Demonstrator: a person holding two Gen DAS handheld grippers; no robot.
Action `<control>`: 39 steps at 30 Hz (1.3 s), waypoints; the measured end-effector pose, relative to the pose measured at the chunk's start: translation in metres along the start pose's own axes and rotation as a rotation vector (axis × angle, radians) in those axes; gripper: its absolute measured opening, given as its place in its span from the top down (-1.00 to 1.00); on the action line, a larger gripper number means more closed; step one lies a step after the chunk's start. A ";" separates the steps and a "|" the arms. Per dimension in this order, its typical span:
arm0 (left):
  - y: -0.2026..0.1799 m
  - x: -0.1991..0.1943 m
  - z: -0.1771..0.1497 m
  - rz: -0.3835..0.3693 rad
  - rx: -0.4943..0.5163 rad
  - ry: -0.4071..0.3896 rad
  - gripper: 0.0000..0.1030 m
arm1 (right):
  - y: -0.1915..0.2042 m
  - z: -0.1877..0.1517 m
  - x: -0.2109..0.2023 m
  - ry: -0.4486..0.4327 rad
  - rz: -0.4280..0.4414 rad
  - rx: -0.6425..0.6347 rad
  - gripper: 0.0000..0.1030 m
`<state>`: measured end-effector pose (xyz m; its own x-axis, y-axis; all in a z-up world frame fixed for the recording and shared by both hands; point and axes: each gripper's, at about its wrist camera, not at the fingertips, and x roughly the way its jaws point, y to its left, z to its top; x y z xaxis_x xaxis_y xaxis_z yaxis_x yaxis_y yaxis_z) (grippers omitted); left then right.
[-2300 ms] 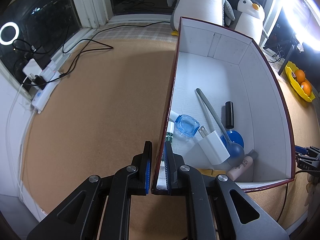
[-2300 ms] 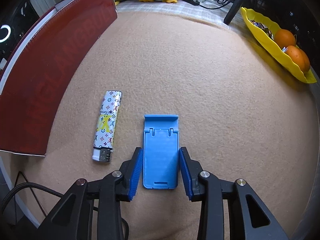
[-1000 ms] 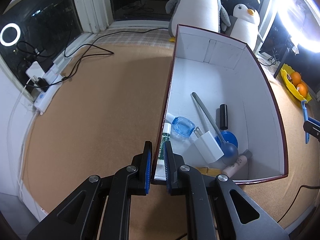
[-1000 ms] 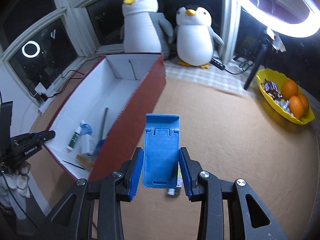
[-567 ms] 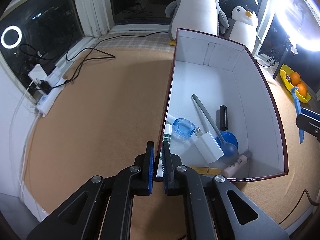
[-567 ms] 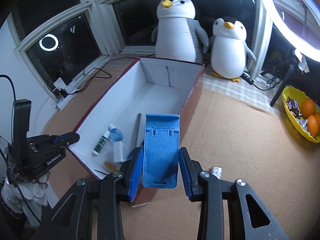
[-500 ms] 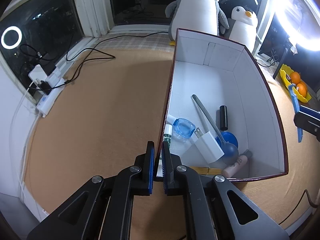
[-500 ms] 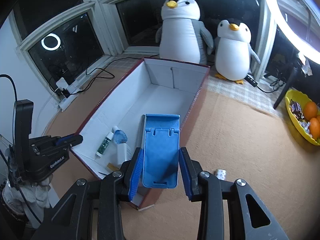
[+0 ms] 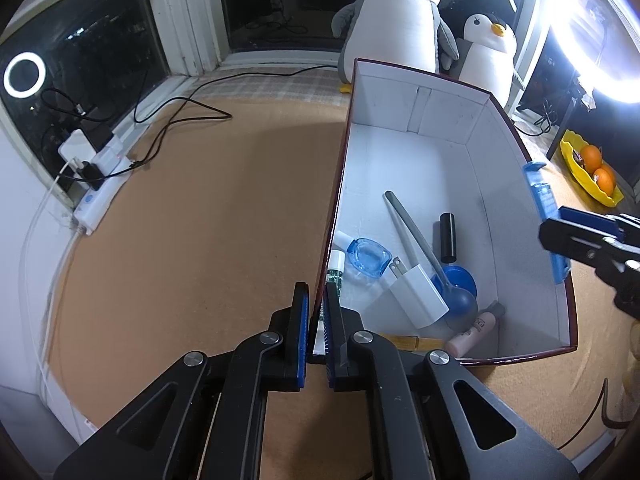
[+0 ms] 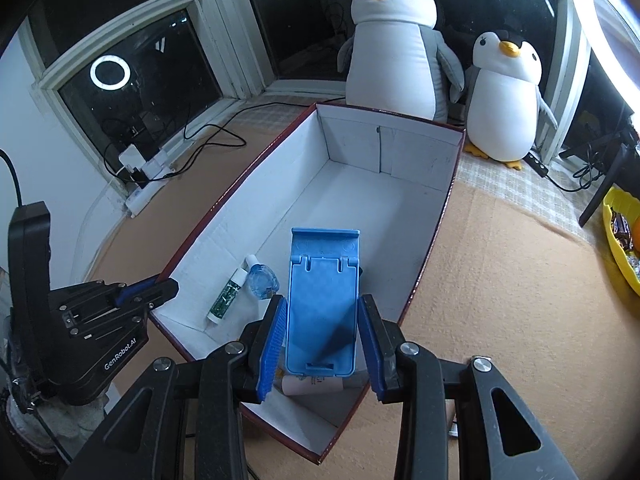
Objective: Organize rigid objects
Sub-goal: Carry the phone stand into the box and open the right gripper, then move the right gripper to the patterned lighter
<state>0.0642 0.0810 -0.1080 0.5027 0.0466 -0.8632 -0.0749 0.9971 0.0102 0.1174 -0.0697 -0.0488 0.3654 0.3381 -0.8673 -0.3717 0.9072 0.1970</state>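
Note:
A long box [image 9: 420, 108], red outside and white inside, lies on the brown mat. My left gripper [image 9: 316, 294] is shut on its left wall near the front corner; the right wrist view shows this left gripper [image 10: 160, 284] at the same corner. My right gripper [image 10: 323, 302] is shut on a blue phone stand [image 10: 322, 296] and holds it over the box's [image 10: 384, 148] near end. In the left wrist view the stand [image 9: 540, 196] hangs at the right wall. Inside lie a white charger [image 9: 416, 296], a blue dish [image 9: 368, 258], a grey spoon [image 9: 408, 224] and a black tube [image 9: 447, 236].
Two plush penguins [image 10: 392, 48] stand behind the box. A yellow tray of oranges [image 9: 592, 172] sits at the right. A power strip with cables [image 9: 96, 160] runs along the window at the left. A ring lamp on a stand [image 9: 600, 32] glares at the far right.
My right gripper has lifted the blue stand off the mat and carried it left, over the box's near end. The left gripper's jaws have closed tighter on the box wall.

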 end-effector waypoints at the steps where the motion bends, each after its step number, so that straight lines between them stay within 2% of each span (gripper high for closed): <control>1: 0.000 0.000 0.000 0.002 0.000 -0.001 0.89 | 0.001 0.000 0.002 0.004 -0.001 -0.004 0.36; 19: 0.000 0.000 0.000 0.001 -0.001 0.001 0.89 | 0.008 0.000 0.015 0.031 -0.009 -0.032 0.34; 23: 0.000 0.001 0.000 0.001 0.000 0.002 0.89 | 0.010 -0.001 0.014 0.028 -0.014 -0.042 0.15; 30: 0.000 0.001 0.000 0.001 0.000 0.002 0.89 | 0.010 0.000 0.012 0.024 -0.016 -0.047 0.01; 39: 0.000 0.001 0.000 0.001 0.000 0.002 0.89 | 0.002 -0.001 0.001 0.005 -0.021 -0.023 -0.02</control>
<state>0.0649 0.0813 -0.1084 0.5007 0.0476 -0.8643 -0.0751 0.9971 0.0114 0.1161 -0.0683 -0.0498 0.3686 0.3181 -0.8735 -0.3837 0.9079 0.1687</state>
